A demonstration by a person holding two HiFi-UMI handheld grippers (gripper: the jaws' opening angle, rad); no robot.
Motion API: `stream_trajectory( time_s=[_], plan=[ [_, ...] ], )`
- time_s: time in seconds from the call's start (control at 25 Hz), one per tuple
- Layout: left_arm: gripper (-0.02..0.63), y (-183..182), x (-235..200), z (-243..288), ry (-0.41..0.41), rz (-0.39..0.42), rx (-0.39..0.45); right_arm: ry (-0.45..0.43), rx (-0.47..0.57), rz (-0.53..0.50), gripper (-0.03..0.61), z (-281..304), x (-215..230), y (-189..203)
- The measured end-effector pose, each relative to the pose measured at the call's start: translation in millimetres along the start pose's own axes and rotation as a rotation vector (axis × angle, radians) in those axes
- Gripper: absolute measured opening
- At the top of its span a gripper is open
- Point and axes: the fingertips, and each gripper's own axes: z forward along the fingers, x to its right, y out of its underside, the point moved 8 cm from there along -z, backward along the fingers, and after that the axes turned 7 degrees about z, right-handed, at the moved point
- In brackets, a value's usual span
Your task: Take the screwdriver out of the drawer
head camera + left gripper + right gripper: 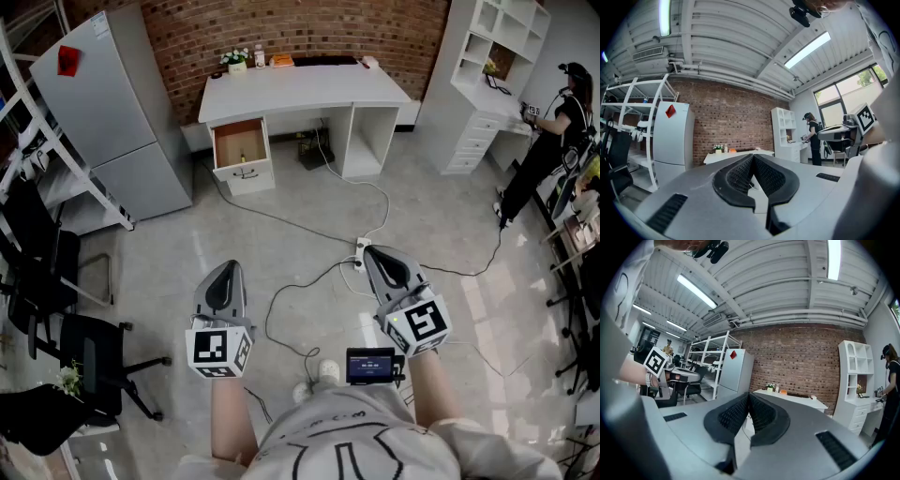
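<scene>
Left tongs: my left gripper [228,270] is shut tight with nothing in it; it sits low and left of the middle in the head view
Right tongs: my right gripper [372,255] is shut tight and empty too, low and right of the middle
Drawer: the drawer [240,142] is pulled open under the left end of the white desk [300,89], in the upper middle of the head view, well apart from both tongs
Screwdriver: I think it lies in that drawer, but from here it is too small to tell
Step now: I think I need to get close to the drawer first; nothing is picked yet
How to do it well: walk straight to the drawer and keep both tongs level; open one pair before it goes in; come down from above and pinch the middle of the handle
Watch out: the cable [281,300] lies on the floor between me and the desk, so I should step over it
</scene>
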Motion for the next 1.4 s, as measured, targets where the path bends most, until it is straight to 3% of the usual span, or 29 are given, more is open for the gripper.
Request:
stream_trajectory(
  time_s=[0.4, 0.68, 0.92, 1.4],
  plan=[
    [0.012, -3, 1, 35, -0.007, 0.02, 0.001, 0.034, 0.008, 0.047, 0.018, 16, 34, 9],
    [0.012, -11, 10, 69, -0.045, 0.033, 0.001, 0.002, 0.007, 0.023, 0.018, 34, 68, 11],
    [0.012, -8, 27, 81, -0.06, 0.022, -0.004, -0.007, 0.022, 0.074, 0.018, 34, 96, 17],
    [0.012, 4, 17, 107, -0.04, -0.004, -0.013, 0.005, 0.033, 0.126, 0.02, 56, 105, 32]
  ],
)
